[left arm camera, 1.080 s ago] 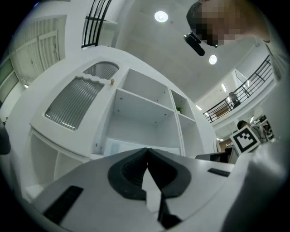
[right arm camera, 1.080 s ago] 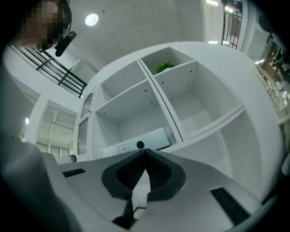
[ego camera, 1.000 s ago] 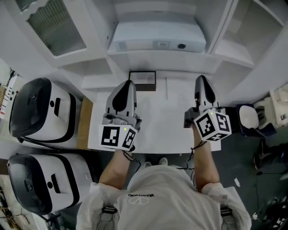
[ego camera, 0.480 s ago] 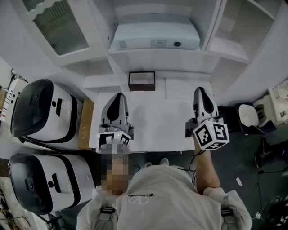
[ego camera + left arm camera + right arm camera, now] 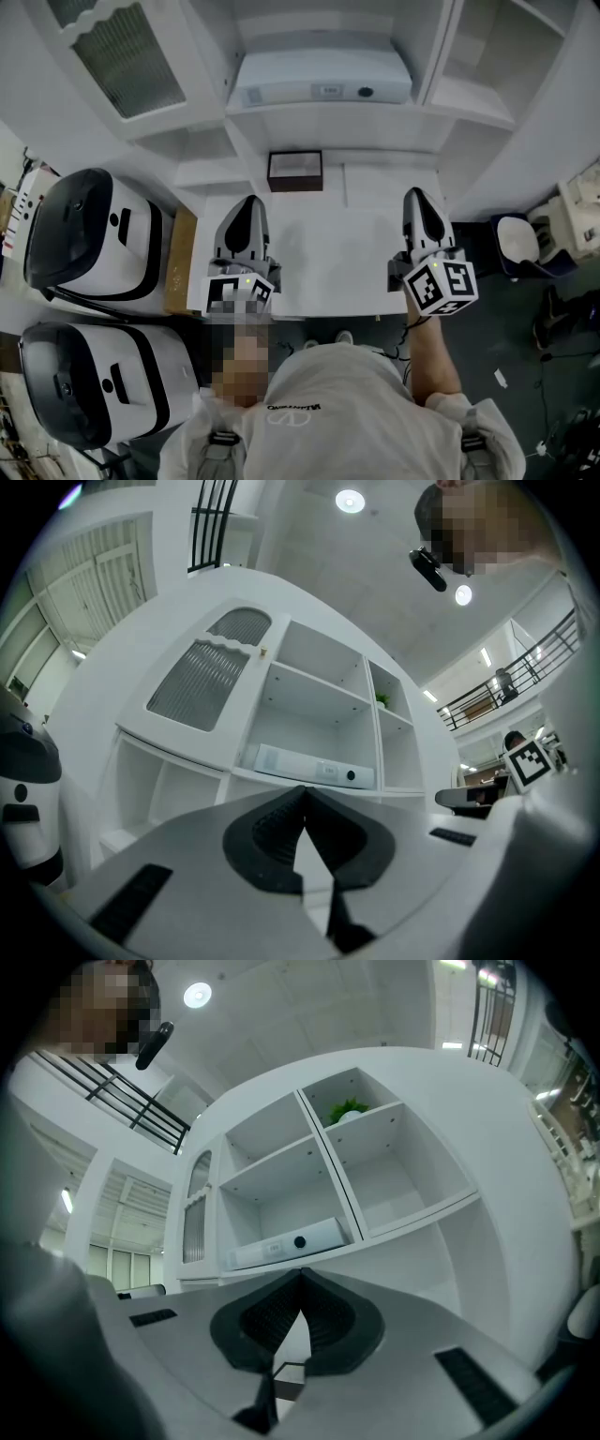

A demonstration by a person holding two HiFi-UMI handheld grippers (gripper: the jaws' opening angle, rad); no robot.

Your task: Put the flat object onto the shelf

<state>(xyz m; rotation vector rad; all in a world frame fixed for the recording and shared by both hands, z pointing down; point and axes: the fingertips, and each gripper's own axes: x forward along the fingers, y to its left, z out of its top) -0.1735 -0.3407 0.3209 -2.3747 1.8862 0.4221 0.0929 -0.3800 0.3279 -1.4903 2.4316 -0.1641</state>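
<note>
My left gripper (image 5: 247, 202) and right gripper (image 5: 418, 195) hover over the white table (image 5: 328, 253), each with its jaws pressed together and nothing between them. The flat white object (image 5: 319, 80) lies on the shelf (image 5: 328, 120) ahead, seemingly placed already. The risk I see is that a careless upward swing of either gripper could clip the shelf edge or knock the object askew.

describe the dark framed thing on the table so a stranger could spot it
Start at the white shelf unit and the white table before it. At the table's far edge, near the unit's foot, lies a small rectangular box. Its dark rim around a pale middle sets it apart: the table and the long box on the shelf above are white.
</note>
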